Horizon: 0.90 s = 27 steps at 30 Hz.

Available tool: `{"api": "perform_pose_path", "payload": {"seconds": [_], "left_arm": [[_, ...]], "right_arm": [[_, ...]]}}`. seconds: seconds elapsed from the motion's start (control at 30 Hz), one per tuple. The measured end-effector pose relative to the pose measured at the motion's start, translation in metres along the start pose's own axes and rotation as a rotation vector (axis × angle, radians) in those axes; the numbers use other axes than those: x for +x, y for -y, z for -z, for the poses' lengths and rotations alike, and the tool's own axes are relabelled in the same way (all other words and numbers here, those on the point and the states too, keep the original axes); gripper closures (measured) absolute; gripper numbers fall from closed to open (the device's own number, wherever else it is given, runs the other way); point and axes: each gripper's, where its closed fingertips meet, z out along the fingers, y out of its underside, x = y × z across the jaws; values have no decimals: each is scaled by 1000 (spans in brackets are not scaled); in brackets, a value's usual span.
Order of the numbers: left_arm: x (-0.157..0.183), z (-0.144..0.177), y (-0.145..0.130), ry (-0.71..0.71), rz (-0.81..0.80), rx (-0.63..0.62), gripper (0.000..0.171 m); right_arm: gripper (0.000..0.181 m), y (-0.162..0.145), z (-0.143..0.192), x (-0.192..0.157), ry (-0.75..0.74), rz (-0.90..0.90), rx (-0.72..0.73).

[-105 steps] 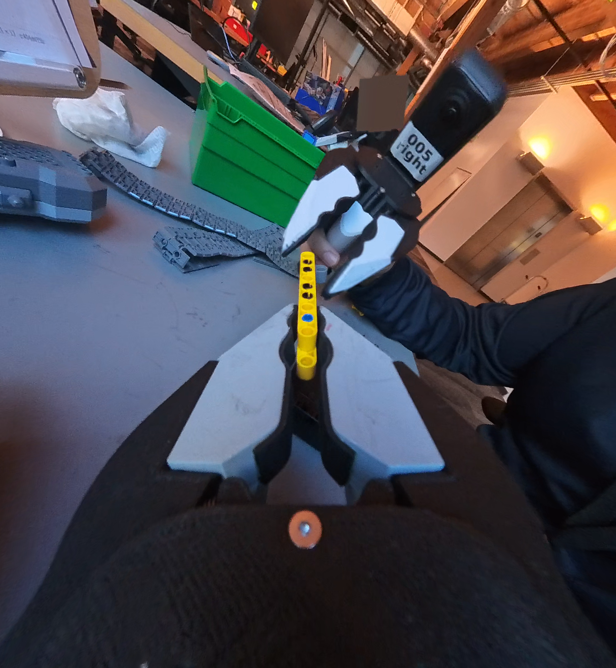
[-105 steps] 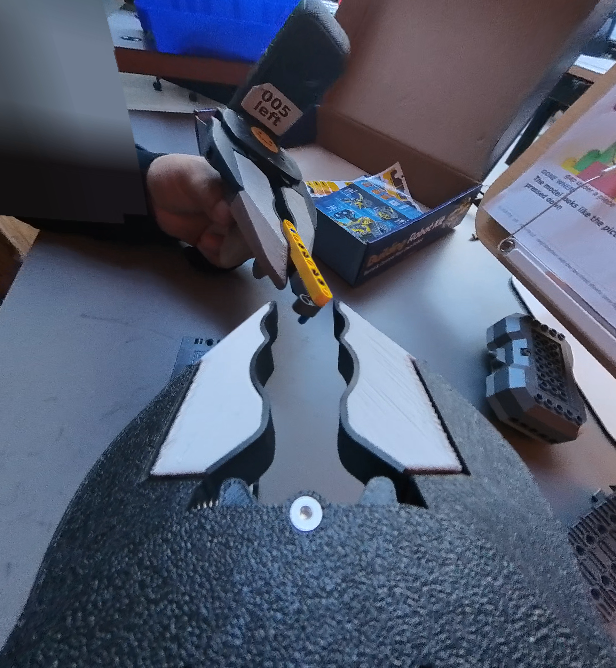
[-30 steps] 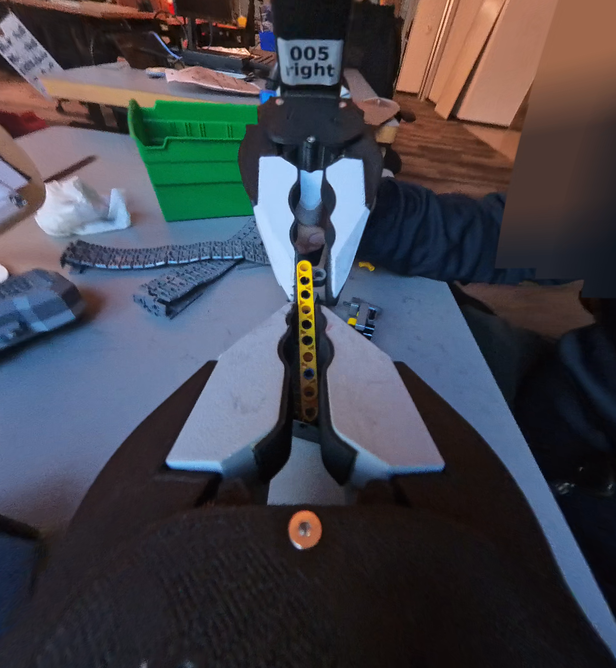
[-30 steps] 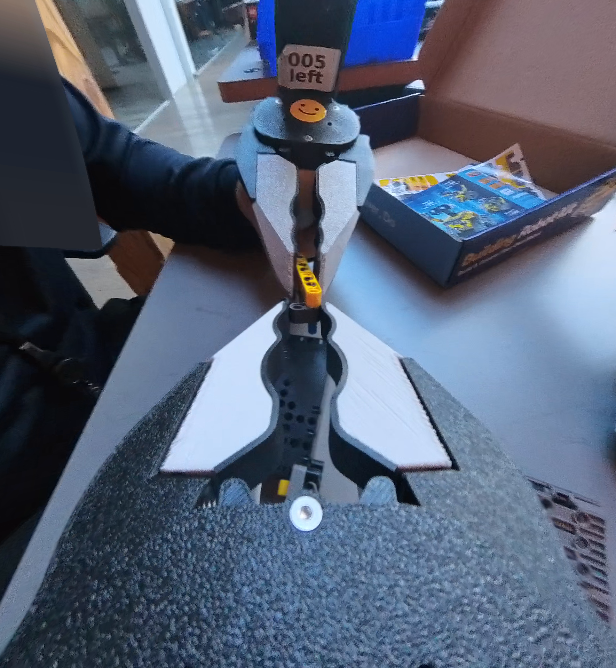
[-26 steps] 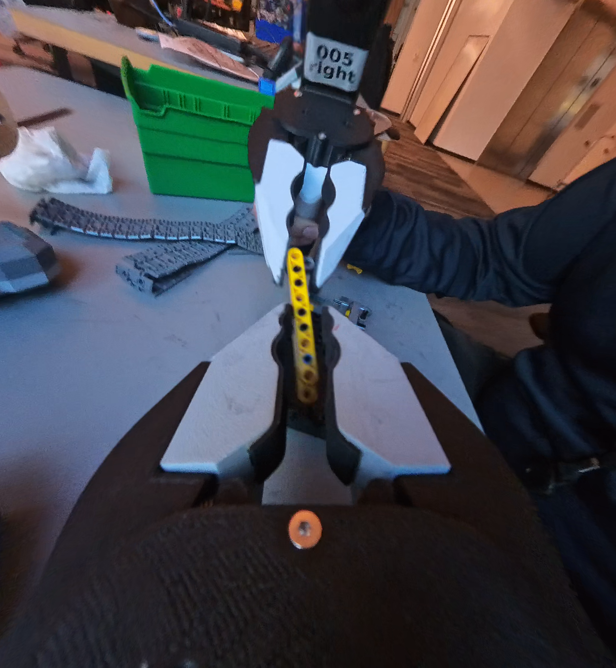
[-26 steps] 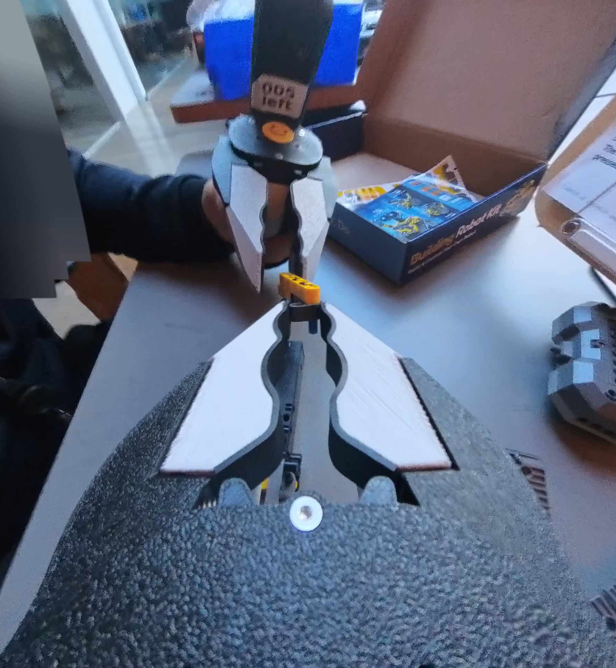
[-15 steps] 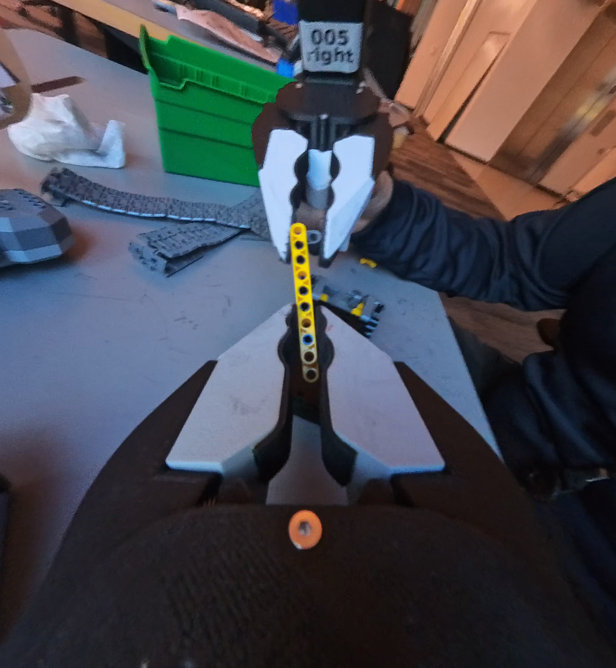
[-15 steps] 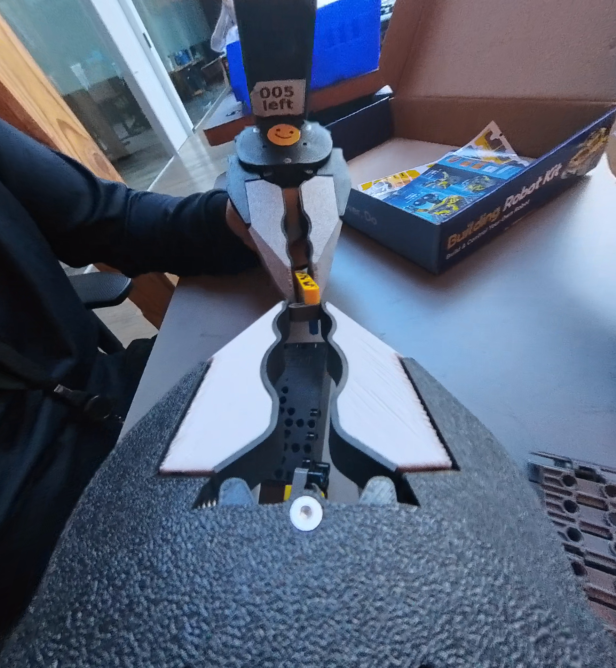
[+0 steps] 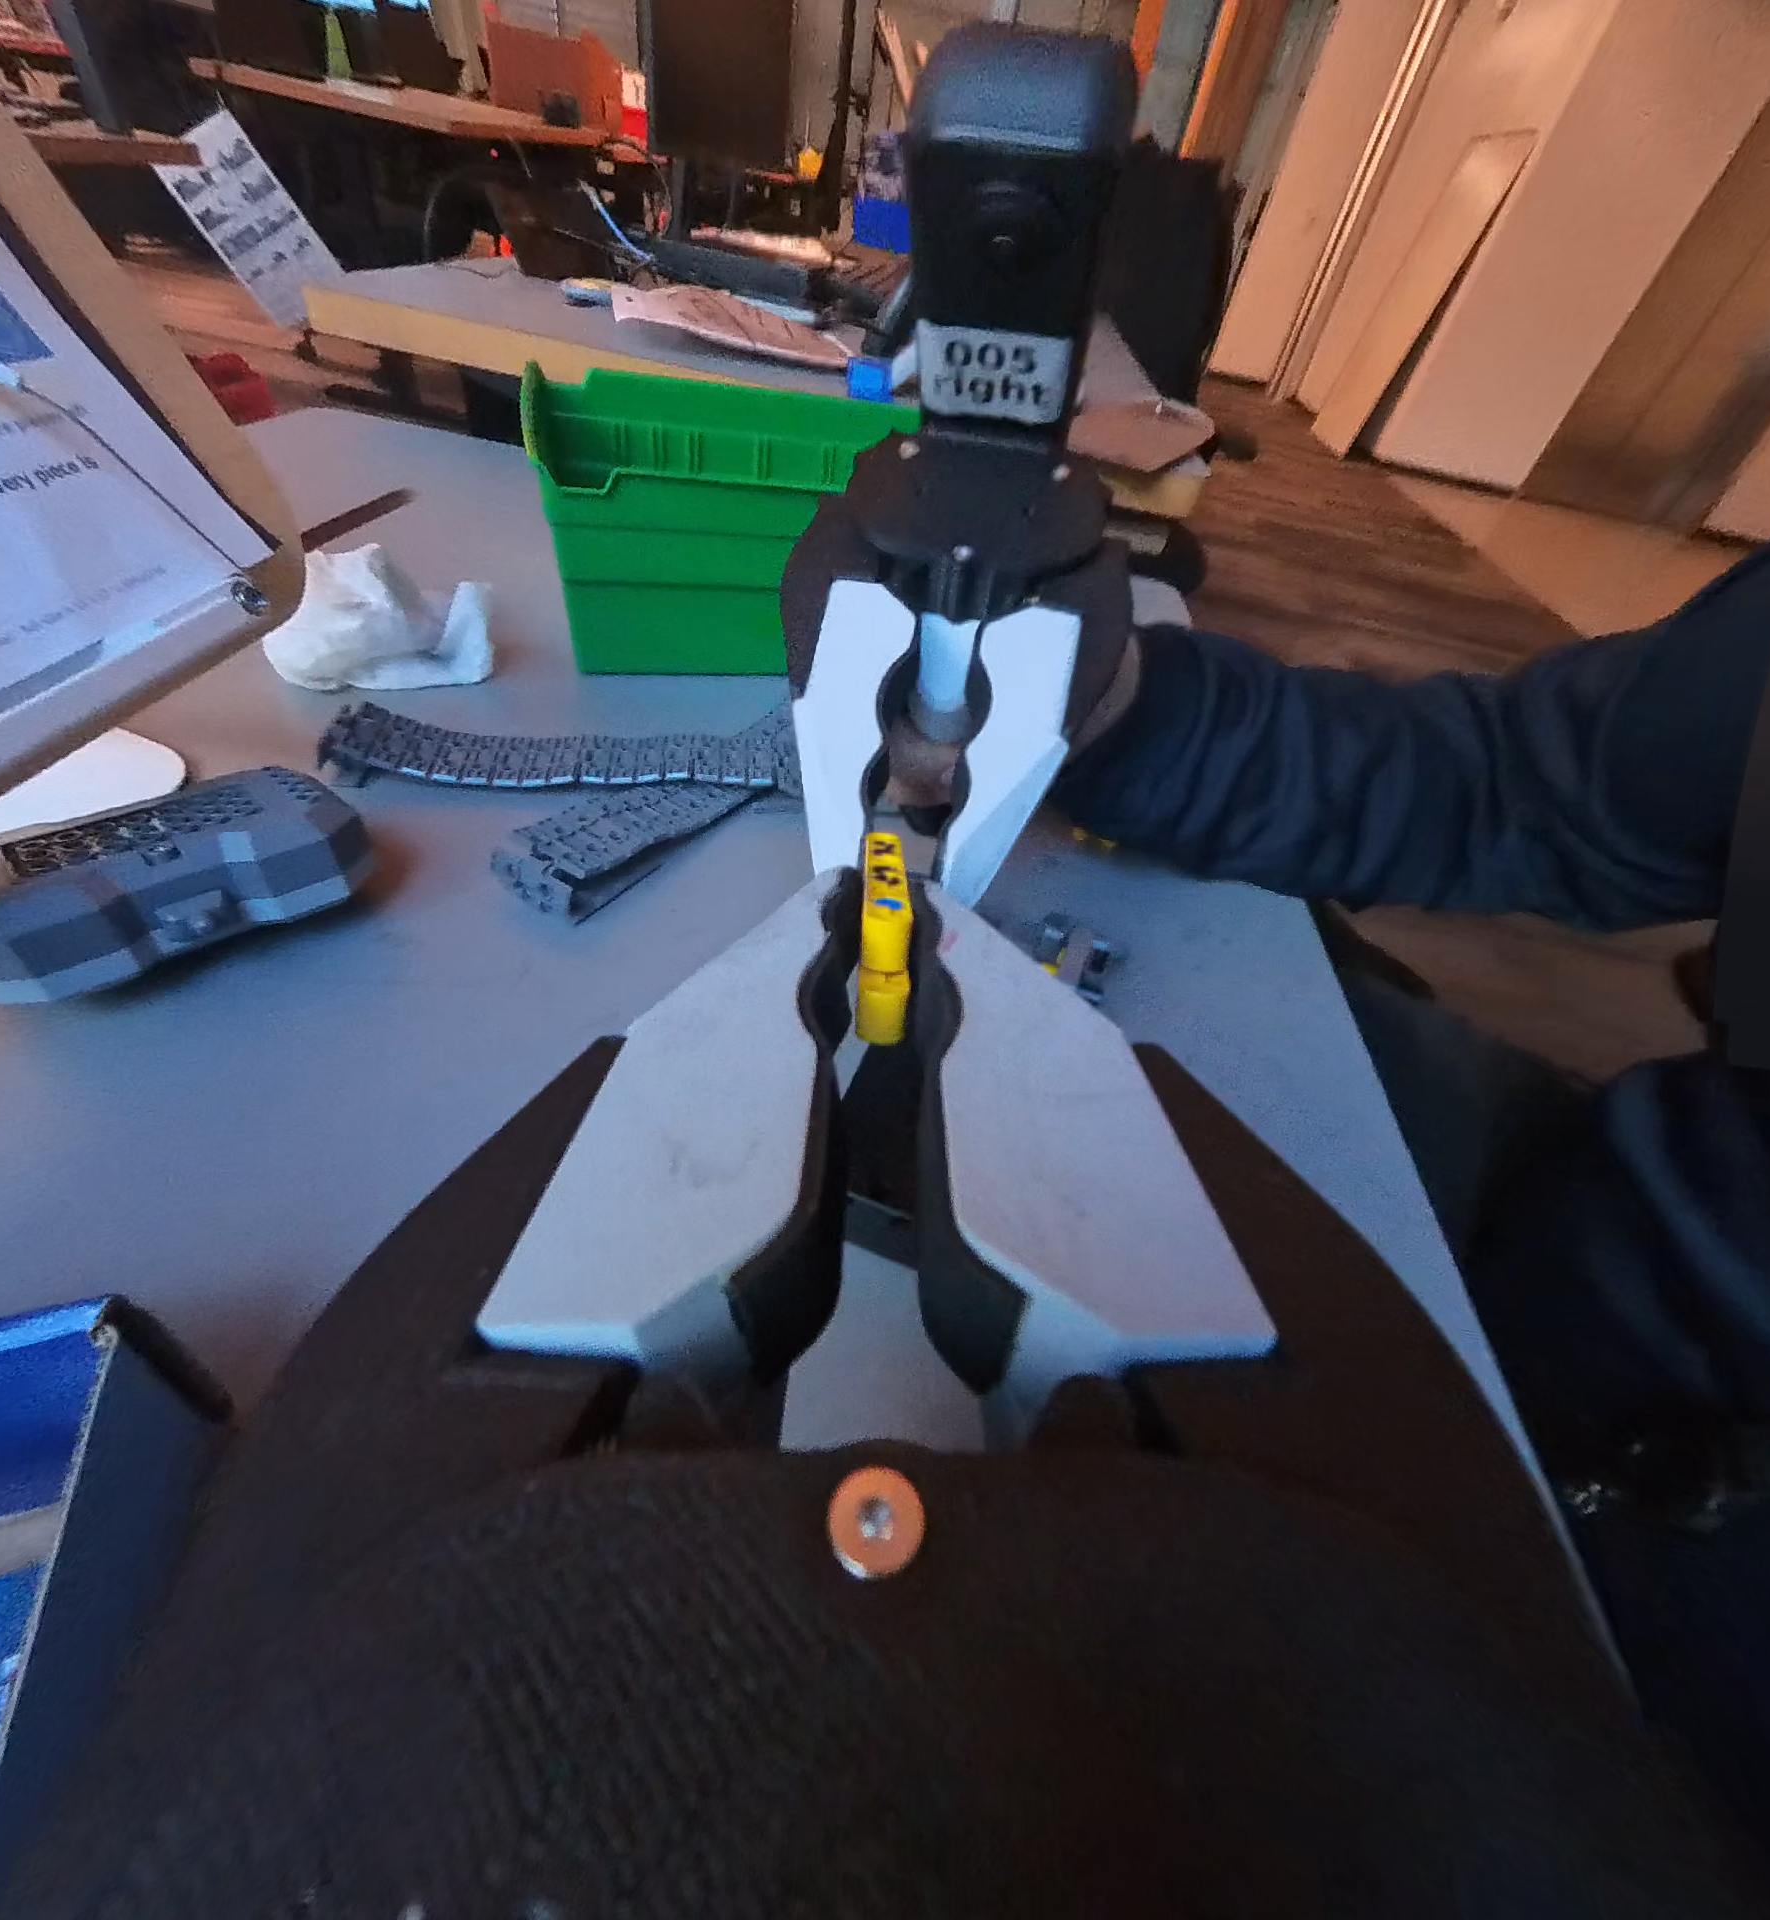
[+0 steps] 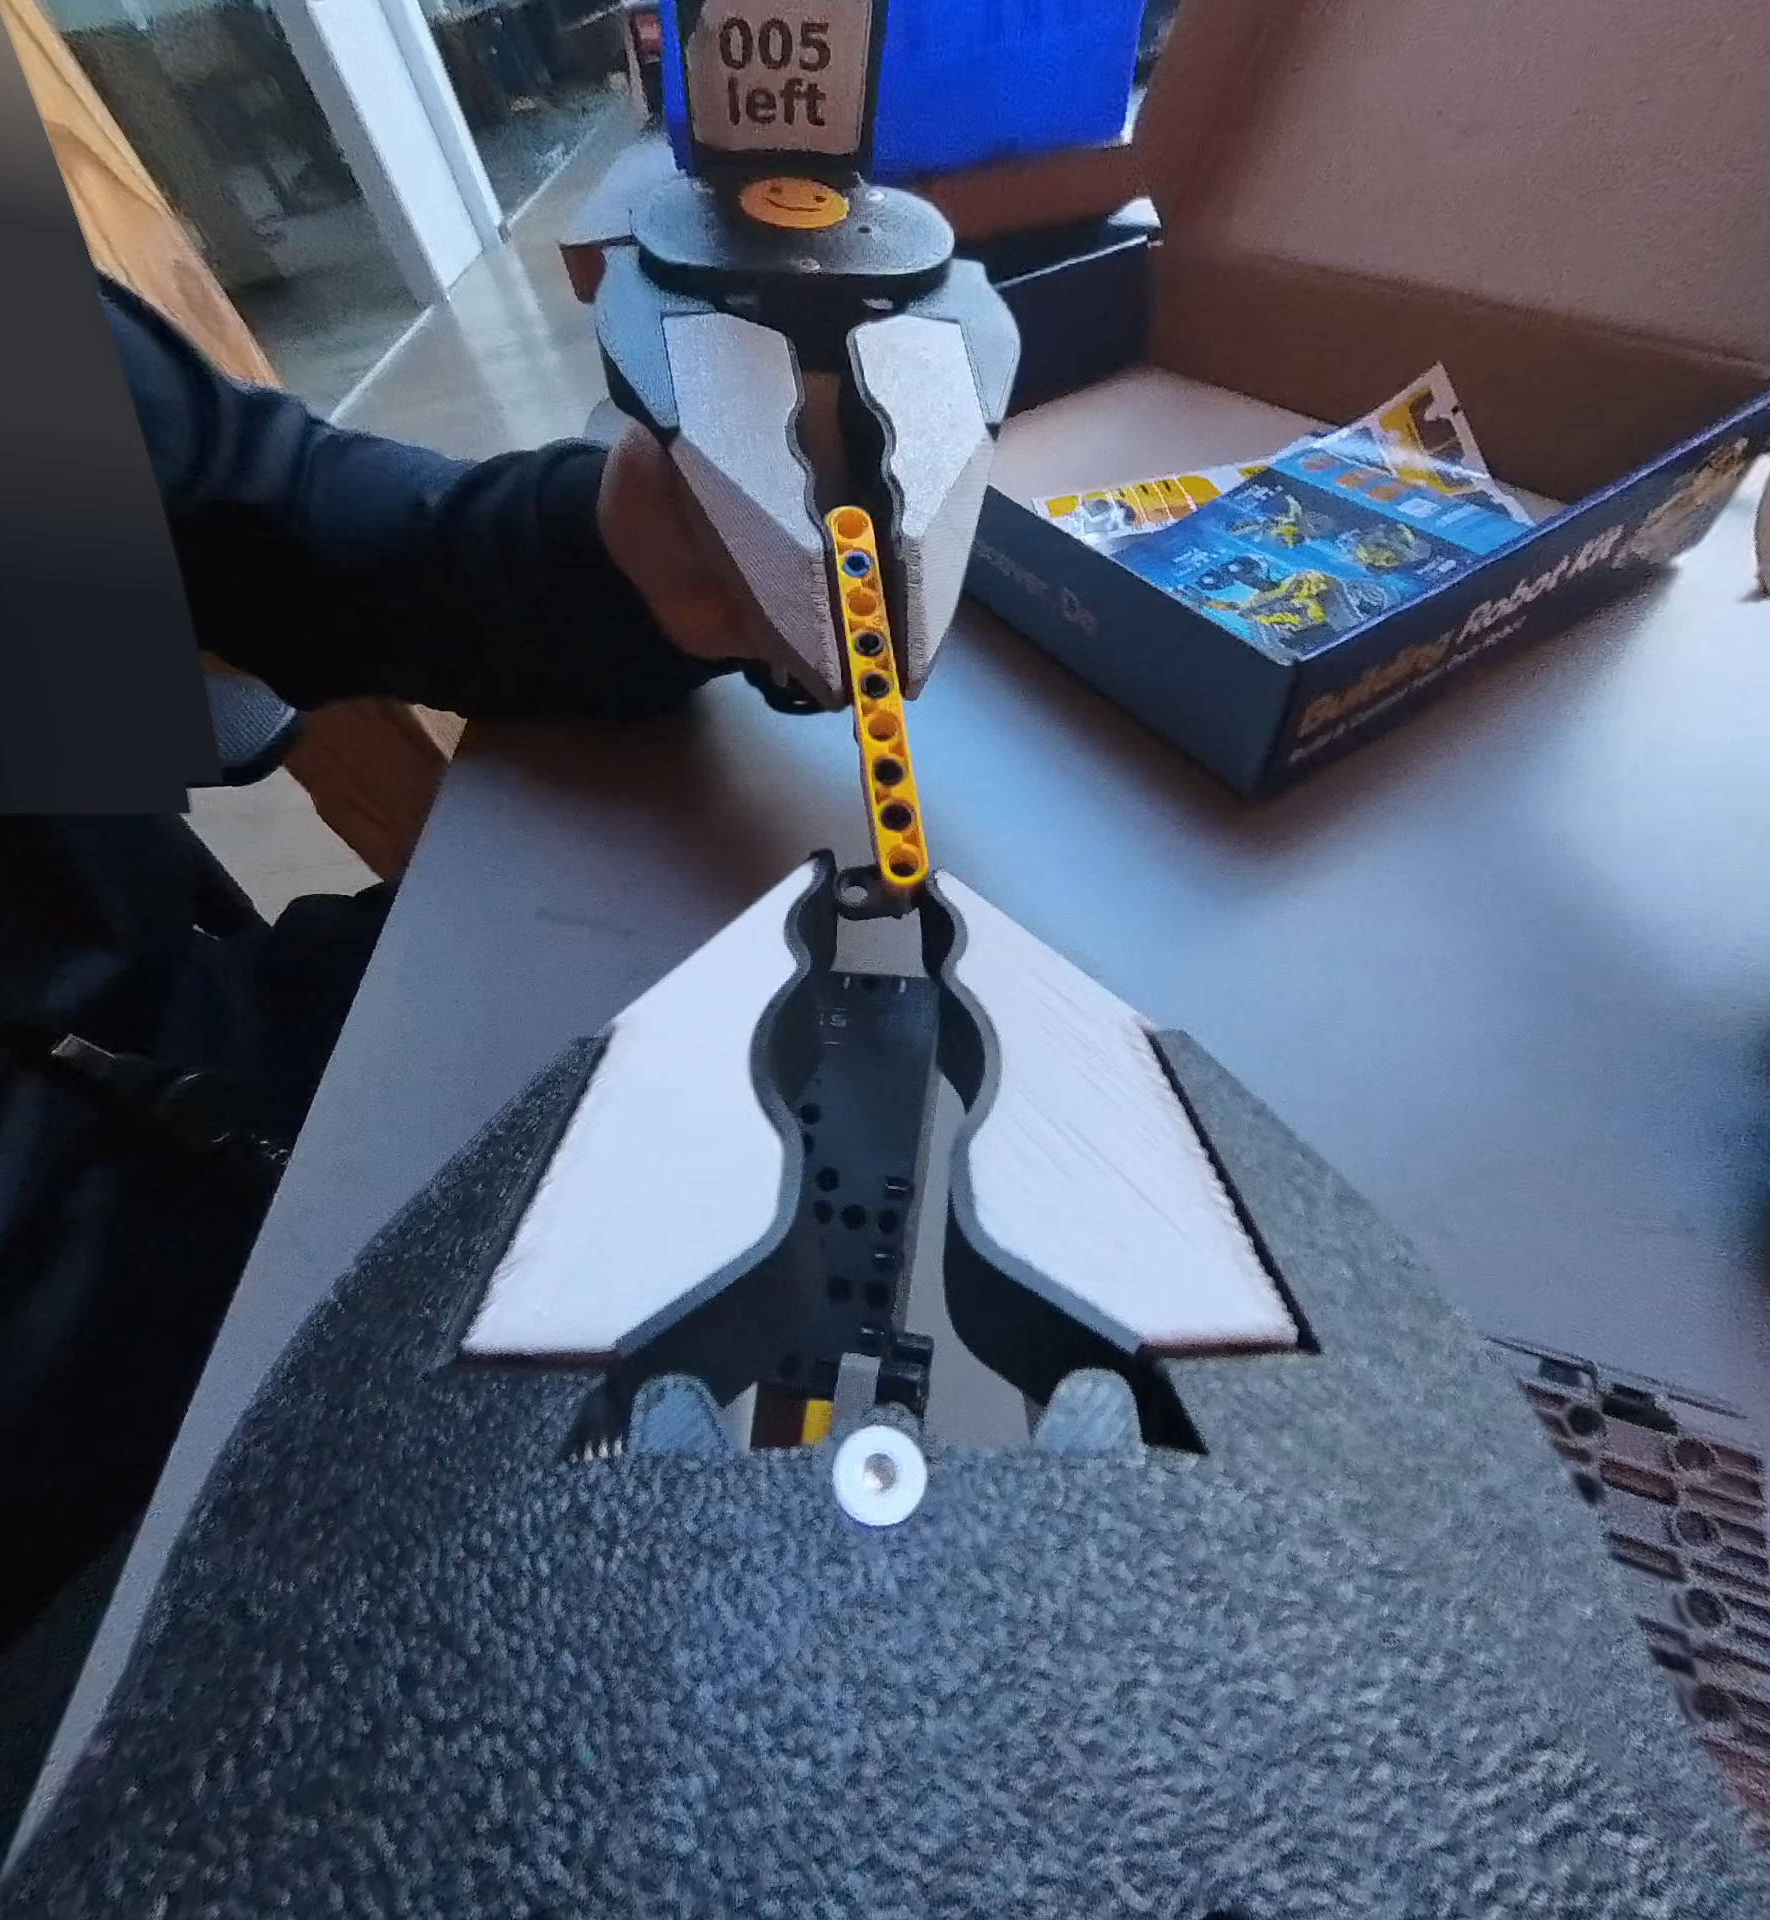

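A yellow beam with a row of holes (image 9: 881, 935) is clamped between the fingers of my left gripper (image 9: 881, 904), held above the grey table (image 9: 341, 1091). In the right wrist view the beam (image 10: 876, 717) slants down from the left gripper (image 10: 870, 691) to my right gripper (image 10: 876, 878). The right gripper is shut on a small dark connector (image 10: 857, 890) at the beam's lower end. The two grippers face each other tip to tip; the right one (image 9: 896, 873) shows just beyond the beam. A black perforated part (image 10: 860, 1195) shows in the gap behind the right fingers; I cannot tell whether it is held.
A green bin (image 9: 694, 520), grey track strips (image 9: 569, 748), a grey block model (image 9: 154, 883), a white crumpled cloth (image 9: 372, 634) and a tilted instruction board (image 9: 50, 499) lie beyond. A small loose part (image 9: 1068, 945) sits near the table's edge. An open box with a booklet (image 10: 1380, 520) stands nearby.
Since 3.5 s ago the right gripper has closed on the connector at the beam's end. In the last half second the grippers have tilted, so the beam shows full length in the right wrist view.
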Motion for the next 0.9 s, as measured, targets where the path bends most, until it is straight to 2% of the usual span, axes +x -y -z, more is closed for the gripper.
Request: {"api": "perform_pose_path", "payload": {"seconds": [0.13,0.23,0.27,0.33,0.47,0.53,0.6,0.63,0.67,0.7,0.83,0.9], "left_arm": [[-7,-2,-1,-21,142,18,166],[-17,-1,-13,-95,360,13,166],[-15,-3,-21,-112,358,-34,166],[-4,-12,-31,-126,271,-107,166],[2,-25,-39,-53,138,-179,167],[0,-22,-32,-35,113,-143,167],[1,-20,-26,-59,154,-107,166],[1,-19,-25,-65,156,-98,166],[2,-19,-25,-75,149,-95,166],[2,-18,-25,-75,147,-95,166],[0,-16,-24,-66,136,-89,166],[-2,-14,-22,-58,121,-76,164]], "right_arm": [[164,-5,-2,11,-51,-34,-5],[144,2,1,14,-32,-81,68],[148,2,2,12,-6,-105,75],[167,-3,0,3,59,-116,38],[170,-5,-3,0,16,-40,12],[168,0,-1,-1,16,-32,36],[150,-1,0,4,-12,-38,29],[152,-4,0,7,-24,-38,9],[167,-8,1,6,-15,-33,-9],[174,-9,0,3,1,-25,-14],[176,-6,1,3,-18,16,-10],[176,-1,5,7,-14,-24,32]]}}
